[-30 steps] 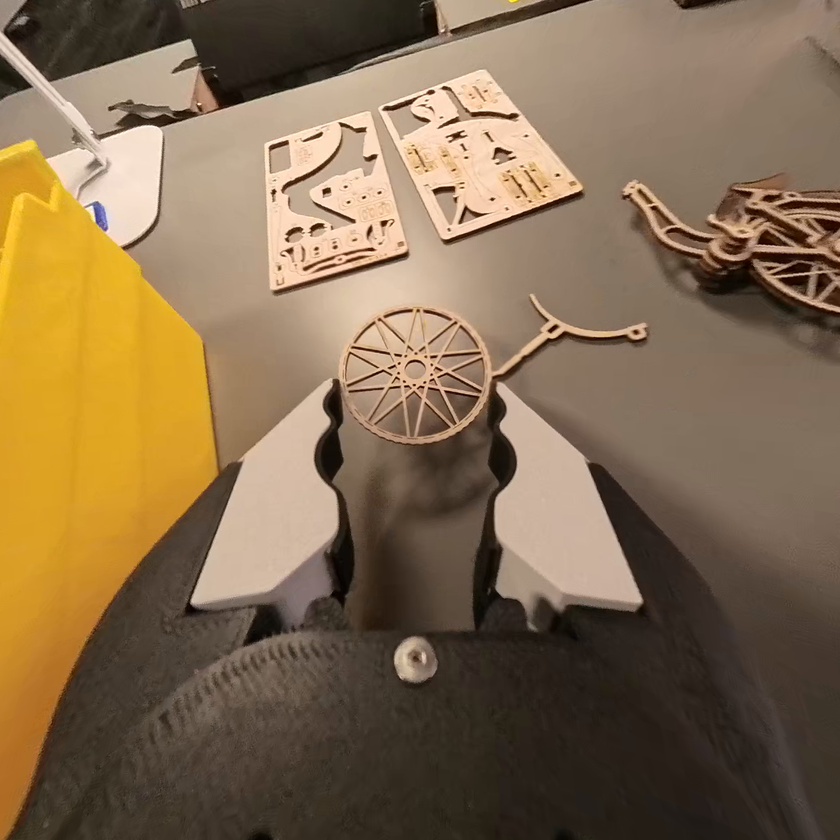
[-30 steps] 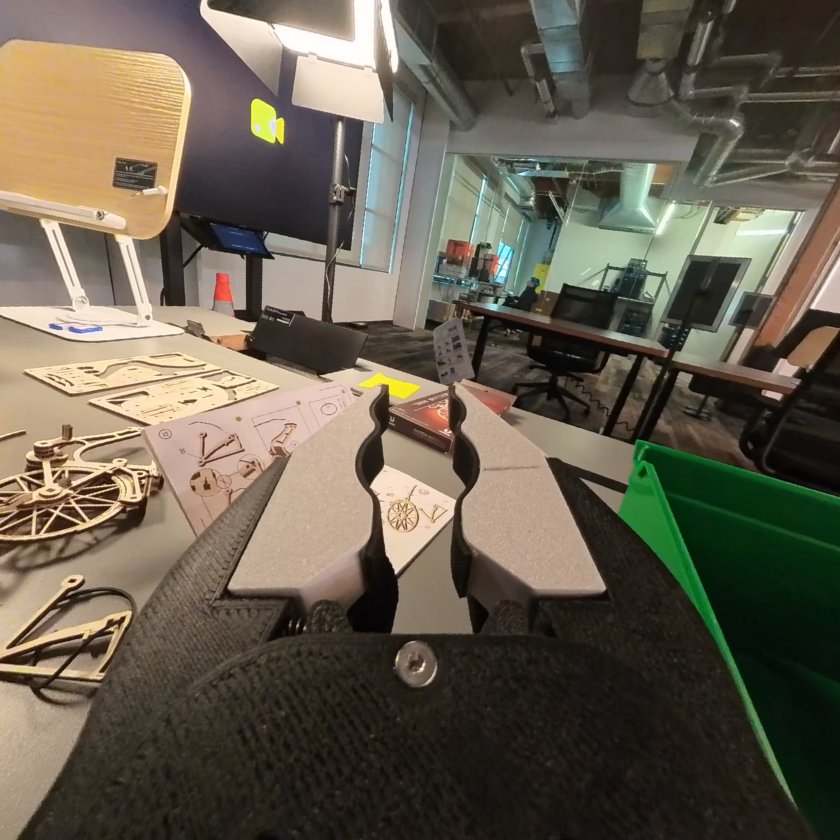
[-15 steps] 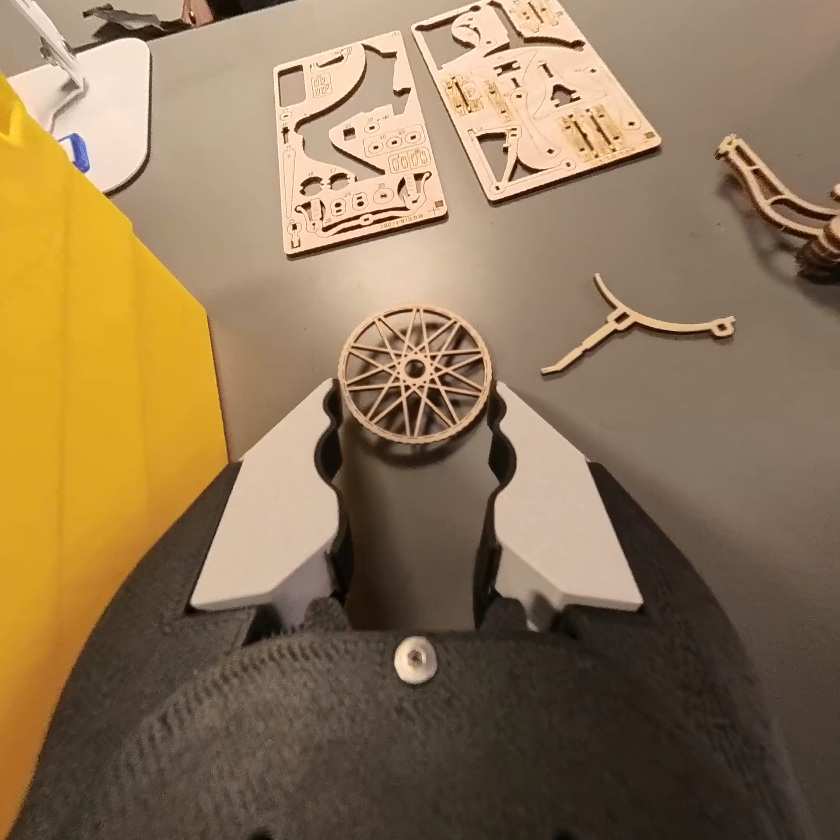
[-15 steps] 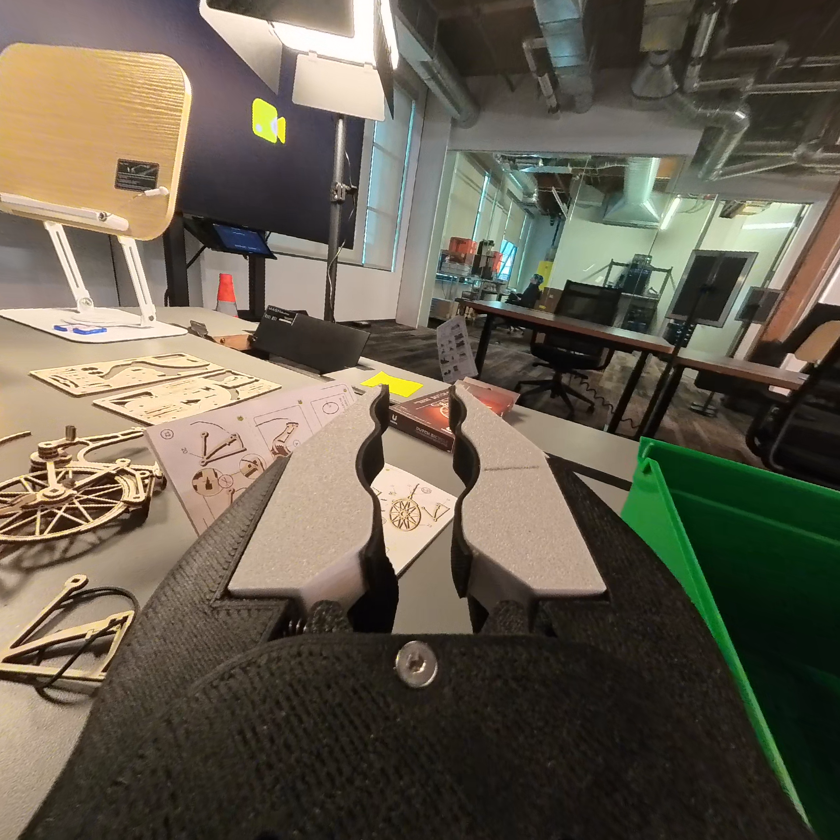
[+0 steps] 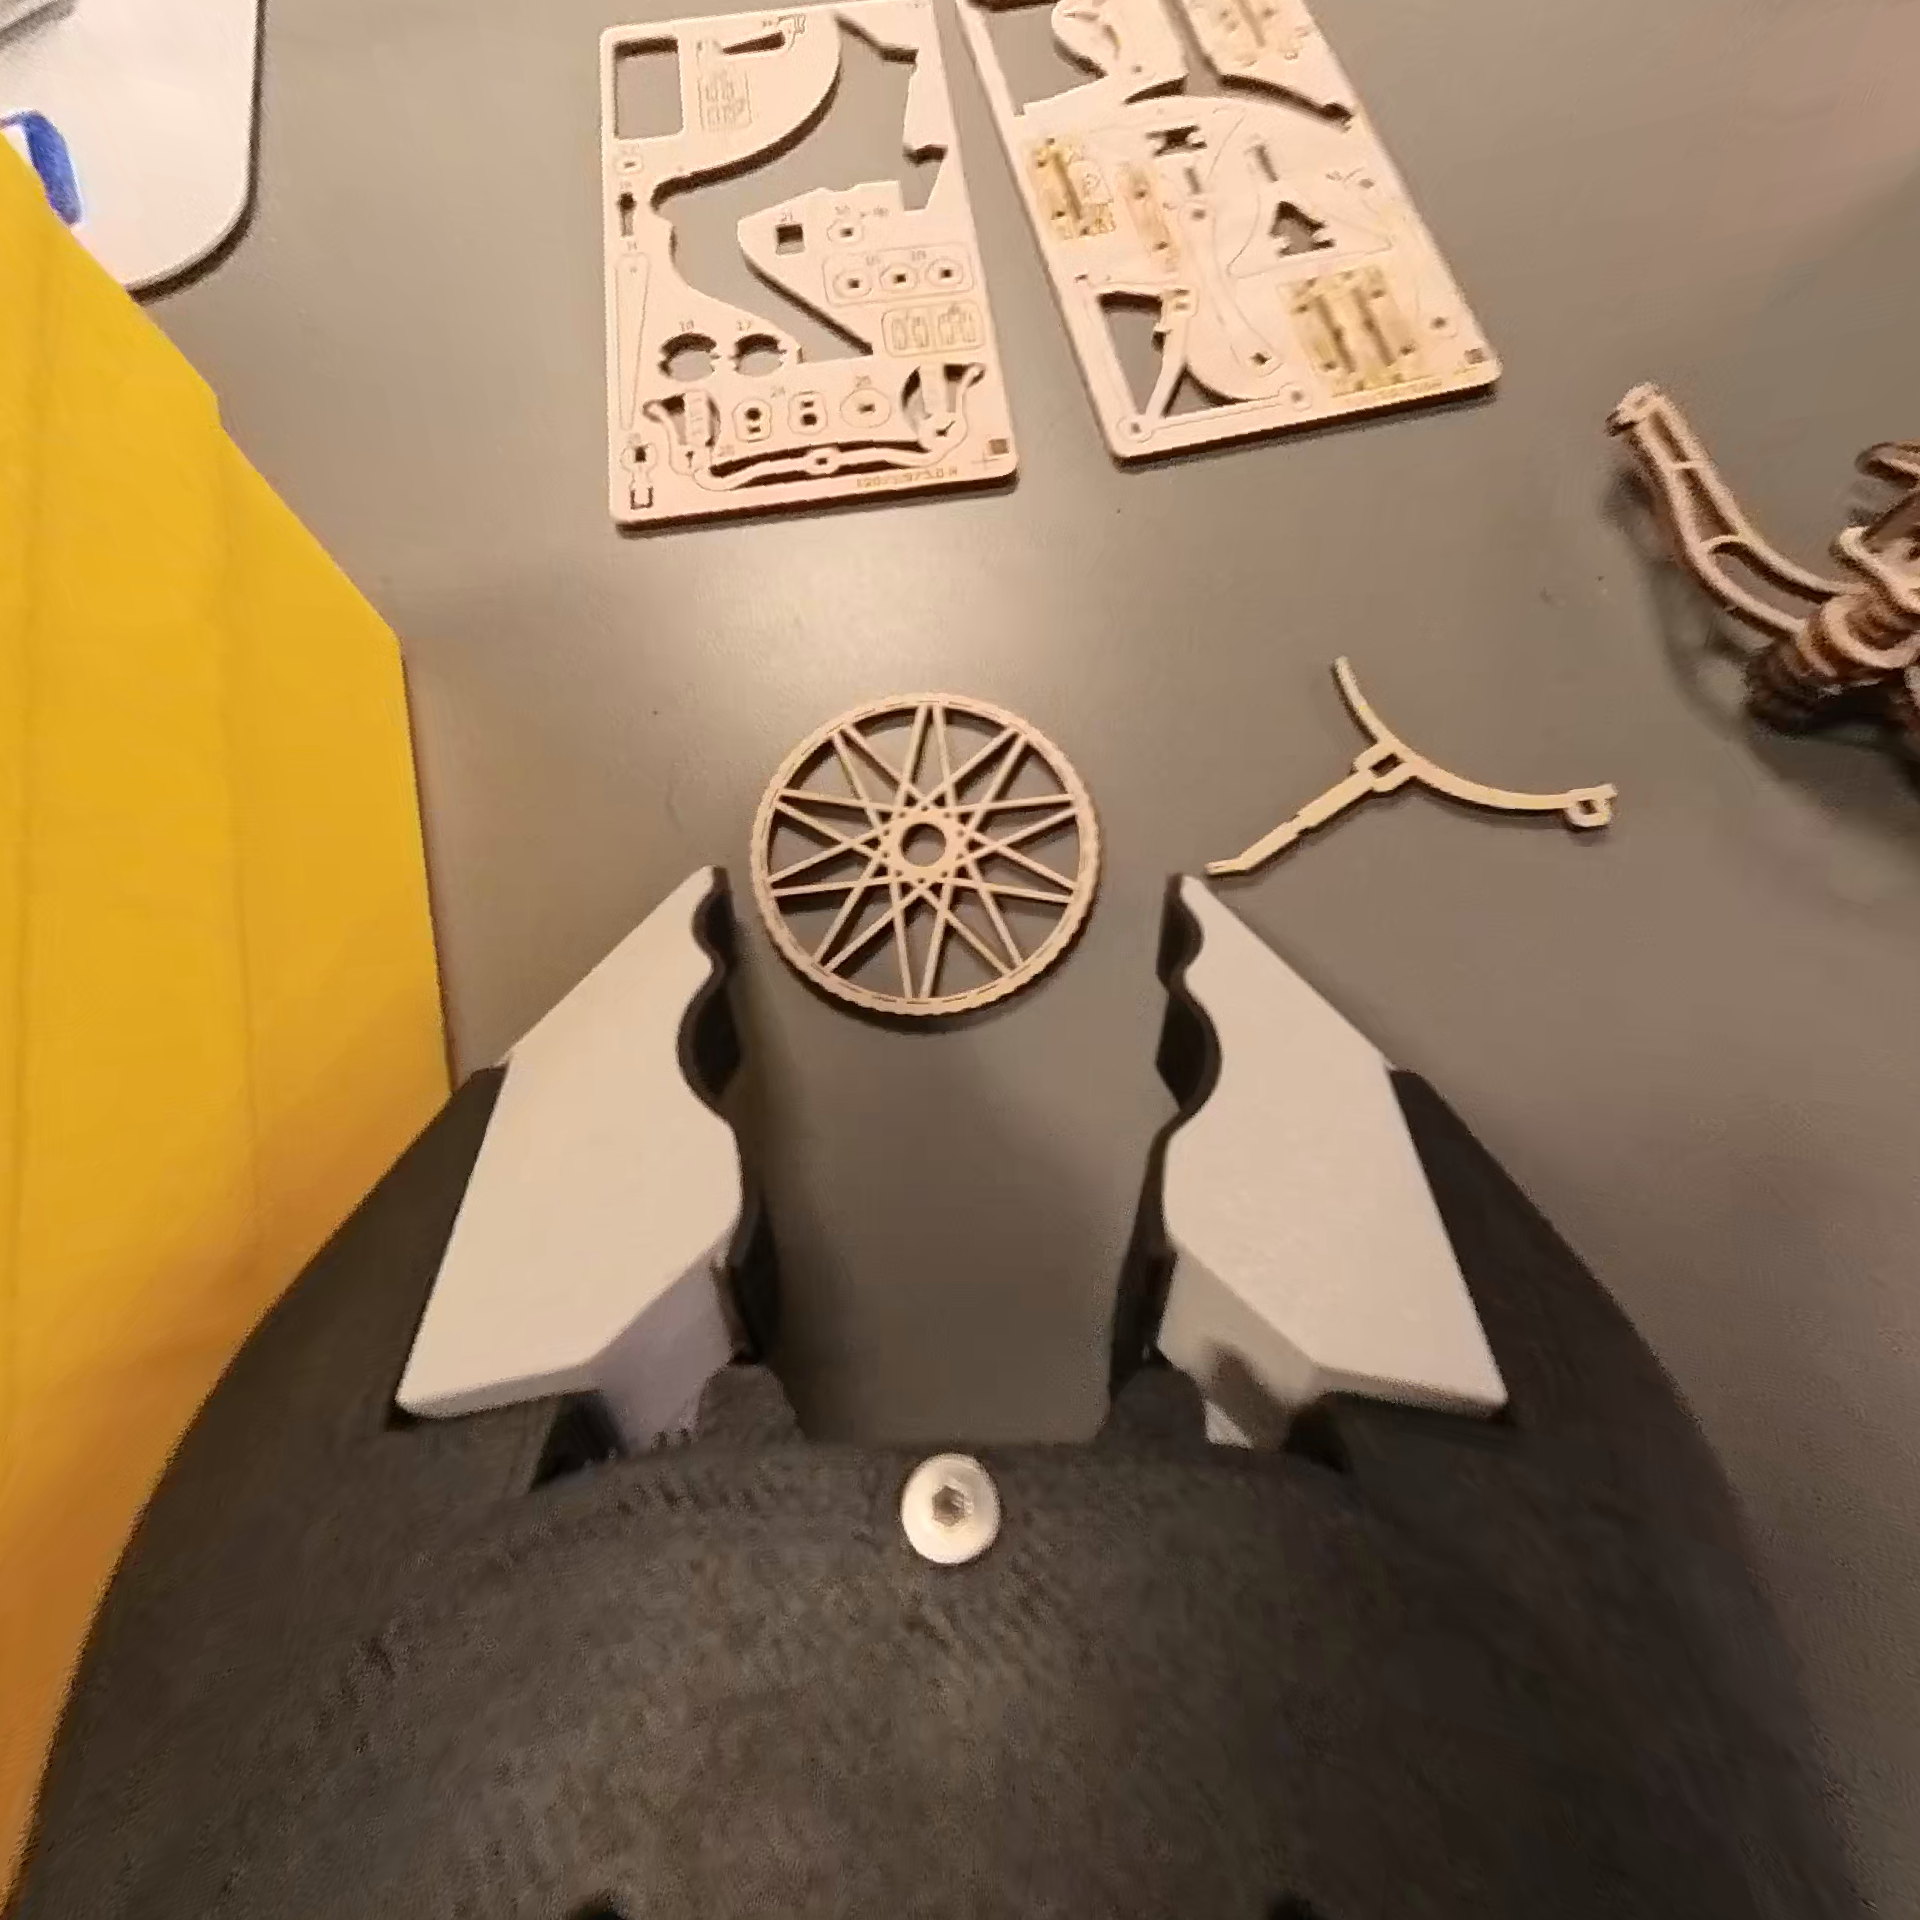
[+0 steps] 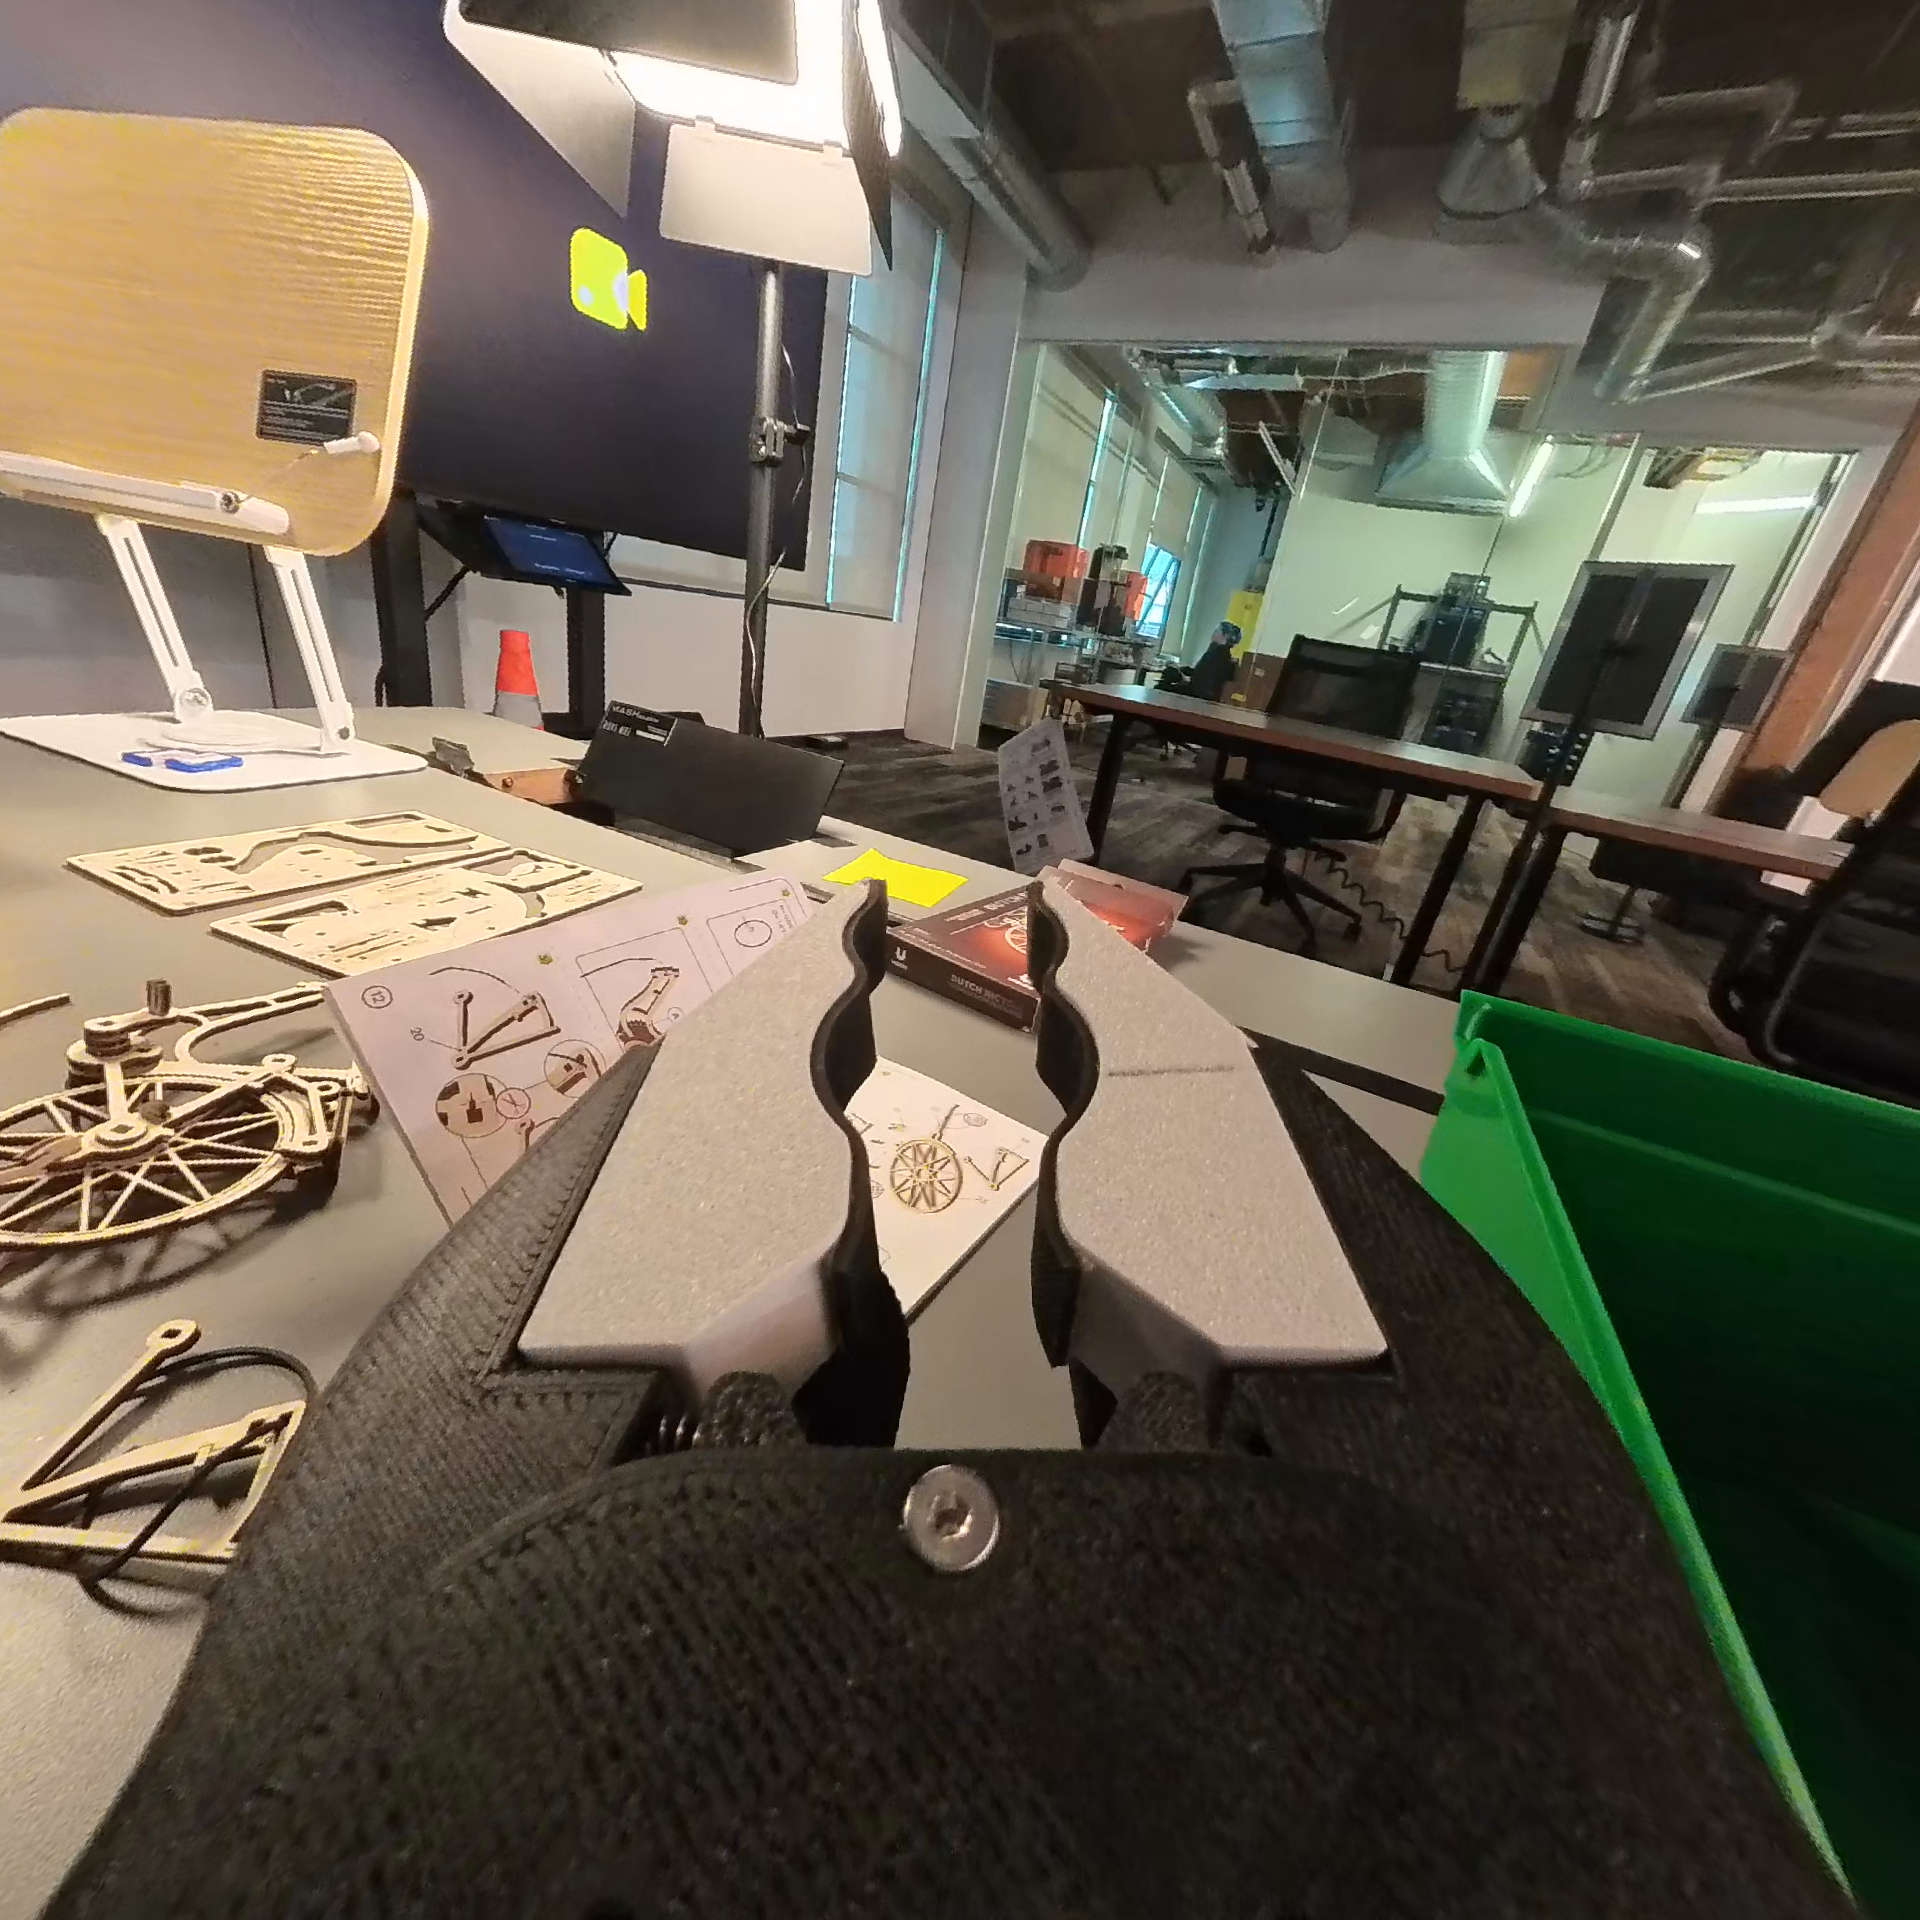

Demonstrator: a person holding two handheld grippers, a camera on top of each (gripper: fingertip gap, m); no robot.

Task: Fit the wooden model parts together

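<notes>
A round spoked wooden wheel (image 5: 928, 854) lies flat on the grey table, just past my left gripper (image 5: 948, 899), which is open with its fingers apart from the wheel. A thin curved wooden piece (image 5: 1408, 792) lies right of the wheel. A half-built wooden wheel model shows at the right edge (image 5: 1829, 613) and in the right wrist view (image 6: 156, 1122). A flat wooden triangular frame with a black band (image 6: 135, 1455) lies near it. My right gripper (image 6: 956, 914) is held above the table, its fingers slightly apart and empty.
Two wooden part sheets (image 5: 800, 260) (image 5: 1226, 208) lie at the back. A yellow bin (image 5: 156, 831) stands at the left, a green bin (image 6: 1714, 1299) at the right. An instruction sheet (image 6: 582, 1029), a dark box (image 6: 987, 956) and a stand (image 6: 187, 343) are beyond. Left tips to right tips: about 40 centimeters. The thin curved wooden piece (image 5: 1408, 792) is about 5 centimeters from my left fingertips and 30 centimeters from my right.
My left gripper opened and let go of the spoked wheel, which now lies flat on the table. The left view tilted further down toward the table. The right gripper barely moved.
</notes>
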